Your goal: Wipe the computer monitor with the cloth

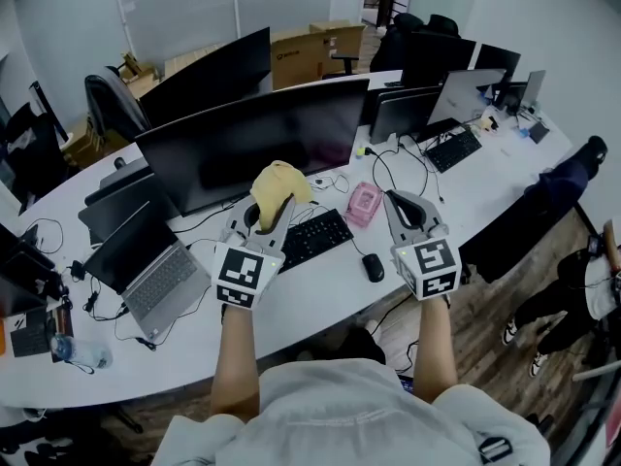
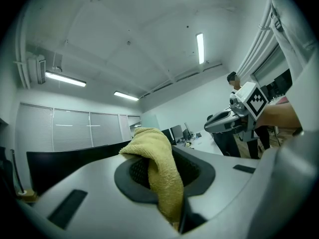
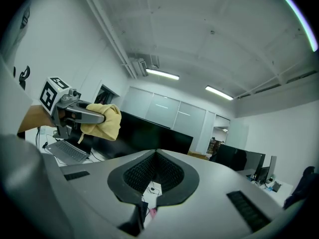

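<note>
**Clerk:** Entry one, the task's thing?

**Checker:** Mustard-yellow terry cloth (image 1: 279, 184), bunched into a soft lump with looped nap. One tail hangs down between the pads. It is held in the air before the lower edge of the wide black computer monitor (image 1: 262, 139), above the black keyboard (image 1: 315, 238). Contact with the screen cannot be told.

**Clerk:** Holder?

**Checker:** Left gripper (image 1: 272, 212), jaws clenched on the cloth. Most of the bundle stands proud of the tips. Judged reason: the padded fold leads, so fabric and not plastic would meet the glass.

**Clerk:** Entry two?

**Checker:** Right gripper (image 1: 408, 207), jaws pressed together on nothing. It is raised beside the left one and apart from it, over the black computer mouse (image 1: 373, 267). Judged reason: spare, kept out of the wiping path.

**Clerk:** Entry three?

**Checker:** The monitor itself, unlit, dark and upright on the white curved tabletop (image 1: 320, 299). Cables trail below it. No smear or dust can be made out from here.

**Clerk:** Stage?

**Checker:** Judged early. The cloth is secured and presented to the screen, with no wiped area evident
</note>
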A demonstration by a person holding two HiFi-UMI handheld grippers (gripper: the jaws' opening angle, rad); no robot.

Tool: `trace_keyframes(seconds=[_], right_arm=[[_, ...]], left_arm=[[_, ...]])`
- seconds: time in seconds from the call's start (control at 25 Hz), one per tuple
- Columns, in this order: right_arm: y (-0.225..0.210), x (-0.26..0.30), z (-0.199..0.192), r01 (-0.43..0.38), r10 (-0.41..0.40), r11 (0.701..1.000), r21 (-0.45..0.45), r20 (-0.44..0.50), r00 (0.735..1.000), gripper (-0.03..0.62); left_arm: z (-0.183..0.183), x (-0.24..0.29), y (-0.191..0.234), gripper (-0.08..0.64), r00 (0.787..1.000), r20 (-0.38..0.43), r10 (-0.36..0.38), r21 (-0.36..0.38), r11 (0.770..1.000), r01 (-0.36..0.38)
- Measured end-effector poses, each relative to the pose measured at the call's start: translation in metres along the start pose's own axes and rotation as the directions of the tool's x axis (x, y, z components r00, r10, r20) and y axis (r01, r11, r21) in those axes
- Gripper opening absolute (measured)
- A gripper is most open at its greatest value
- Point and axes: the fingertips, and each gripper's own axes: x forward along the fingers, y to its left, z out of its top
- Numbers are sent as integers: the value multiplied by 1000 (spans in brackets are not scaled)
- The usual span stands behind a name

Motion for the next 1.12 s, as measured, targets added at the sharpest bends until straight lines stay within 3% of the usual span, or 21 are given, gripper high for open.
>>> trace_keyframes(seconds=[1.12], right_arm=[[8,-16,16,37,-38,999,-20,-16,999,26]], left_arm=[[6,-8,1,80,998,58,-22,-38,999,24]])
